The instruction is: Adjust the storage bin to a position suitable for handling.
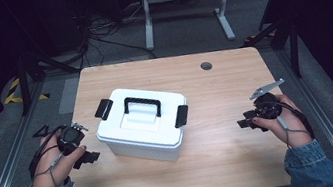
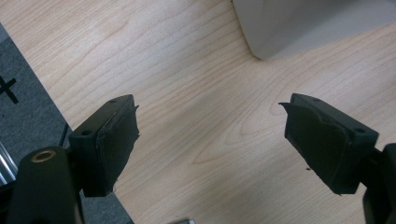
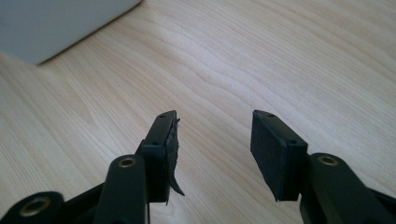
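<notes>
Between both grippers — white box [image 1: 142, 127], corners cropped in gripper views | left gripper [image 2: 210, 140] jaws open | right gripper [image 3: 214, 149] jaws open — empty

The box [image 1: 142, 126] stands on the table [image 1: 225, 155], between the two grippers and well apart from both. The left gripper [image 1: 91, 157] lies just off the box's left end, its fingers [image 2: 109, 140] pointing toward that end, a box corner beyond their tips. The right gripper [image 1: 246, 123] lies farther off to the right, its fingers [image 3: 163, 144] aimed leftward at the box, bare table between them.
</notes>
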The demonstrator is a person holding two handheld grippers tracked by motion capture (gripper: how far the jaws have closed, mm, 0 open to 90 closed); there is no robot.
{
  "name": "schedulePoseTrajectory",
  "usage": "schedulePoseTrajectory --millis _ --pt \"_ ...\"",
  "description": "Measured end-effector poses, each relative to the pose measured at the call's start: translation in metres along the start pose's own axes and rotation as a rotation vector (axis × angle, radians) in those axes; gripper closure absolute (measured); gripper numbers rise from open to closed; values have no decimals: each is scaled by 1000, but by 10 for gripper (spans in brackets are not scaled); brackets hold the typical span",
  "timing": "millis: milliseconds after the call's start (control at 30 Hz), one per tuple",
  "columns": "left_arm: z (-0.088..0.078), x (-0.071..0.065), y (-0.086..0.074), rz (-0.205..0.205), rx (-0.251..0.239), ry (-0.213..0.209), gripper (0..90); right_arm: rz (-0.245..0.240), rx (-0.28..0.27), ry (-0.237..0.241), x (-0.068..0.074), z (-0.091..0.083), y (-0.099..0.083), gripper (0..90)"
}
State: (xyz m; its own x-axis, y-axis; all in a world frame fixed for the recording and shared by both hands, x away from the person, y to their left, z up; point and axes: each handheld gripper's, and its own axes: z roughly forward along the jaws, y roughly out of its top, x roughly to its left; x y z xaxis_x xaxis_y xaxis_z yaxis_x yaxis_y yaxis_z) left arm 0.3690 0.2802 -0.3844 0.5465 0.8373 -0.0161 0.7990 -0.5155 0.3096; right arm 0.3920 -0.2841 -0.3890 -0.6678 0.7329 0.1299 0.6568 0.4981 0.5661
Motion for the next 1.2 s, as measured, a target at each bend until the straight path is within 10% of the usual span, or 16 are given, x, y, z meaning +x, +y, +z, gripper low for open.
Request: schedulePoseTrajectory --millis 667,1200 --pt "-2 2 0 24 -10 0 183 -29 -83 35 13 -13 13 547" --pt "-4 4 -2 14 -18 -3 183 -131 -112 88 48 -27 65 551"
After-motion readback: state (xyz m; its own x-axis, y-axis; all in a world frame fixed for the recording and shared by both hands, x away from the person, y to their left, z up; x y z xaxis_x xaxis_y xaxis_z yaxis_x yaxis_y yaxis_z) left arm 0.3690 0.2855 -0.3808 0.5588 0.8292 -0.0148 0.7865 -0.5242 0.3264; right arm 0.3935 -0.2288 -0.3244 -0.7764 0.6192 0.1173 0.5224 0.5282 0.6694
